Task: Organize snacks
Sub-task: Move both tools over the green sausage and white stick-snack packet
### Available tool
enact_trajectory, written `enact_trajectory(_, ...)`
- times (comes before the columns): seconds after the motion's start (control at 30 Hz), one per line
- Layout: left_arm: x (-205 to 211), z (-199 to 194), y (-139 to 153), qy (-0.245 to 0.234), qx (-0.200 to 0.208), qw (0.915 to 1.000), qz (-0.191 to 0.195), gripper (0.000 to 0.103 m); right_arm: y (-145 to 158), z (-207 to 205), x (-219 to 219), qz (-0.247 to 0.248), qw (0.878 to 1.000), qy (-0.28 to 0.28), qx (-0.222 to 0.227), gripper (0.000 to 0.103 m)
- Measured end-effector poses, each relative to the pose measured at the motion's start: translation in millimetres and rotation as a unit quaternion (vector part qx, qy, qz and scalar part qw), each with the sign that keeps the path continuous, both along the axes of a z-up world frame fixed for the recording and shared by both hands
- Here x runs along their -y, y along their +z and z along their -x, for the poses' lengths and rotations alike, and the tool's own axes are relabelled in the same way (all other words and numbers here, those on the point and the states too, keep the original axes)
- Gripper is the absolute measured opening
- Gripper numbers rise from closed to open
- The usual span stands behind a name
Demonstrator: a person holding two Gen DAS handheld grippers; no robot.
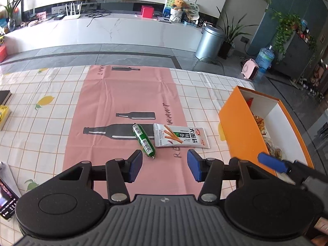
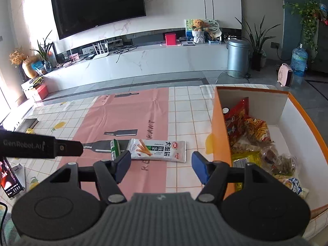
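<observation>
Your left gripper (image 1: 164, 166) hangs with its jaws spread and nothing between them, low in the frame, just short of the green sausage (image 1: 143, 140) and the white snack packet (image 1: 181, 136), which lie touching on the pink mat (image 1: 123, 94) at centre. Your right gripper (image 2: 161, 166) is likewise spread and bare, and the orange box (image 2: 220, 123) at right holds what look like mixed snack bags.

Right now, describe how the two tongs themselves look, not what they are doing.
Both left tongs and right tongs look alike: matte black linkage arms with silver rivets, round black side discs, a ribbed grey centre plate, and blue ridged pads. White "GenRobot.AI" lettering marks the left unit's body in the right wrist view. No cables or sleeves are visible.
</observation>
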State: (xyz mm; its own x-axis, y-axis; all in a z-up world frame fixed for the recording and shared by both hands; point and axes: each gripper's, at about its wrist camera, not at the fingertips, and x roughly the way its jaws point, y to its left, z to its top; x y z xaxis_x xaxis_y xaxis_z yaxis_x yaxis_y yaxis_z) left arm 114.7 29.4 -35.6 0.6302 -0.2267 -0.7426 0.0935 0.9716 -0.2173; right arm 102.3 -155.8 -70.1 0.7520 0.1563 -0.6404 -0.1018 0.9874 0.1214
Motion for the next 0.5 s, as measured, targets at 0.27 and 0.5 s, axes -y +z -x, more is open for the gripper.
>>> enact_trajectory(0.27, -12.4, -21.6, -24.1, 0.003, -0.029, 0.9995, 0.011, 0.06, -27.7, -19.1, -14.1, 0.013, 1.0, 0.011, -0.007, 0.063)
enact_trajectory(0.5, -23.1, -45.1, -39.7, 0.007, -0.032, 0.9993, 0.017, 0.063, -47.6, -51.0, -23.2, 0.029, 0.999, 0.033, -0.018, 0.063)
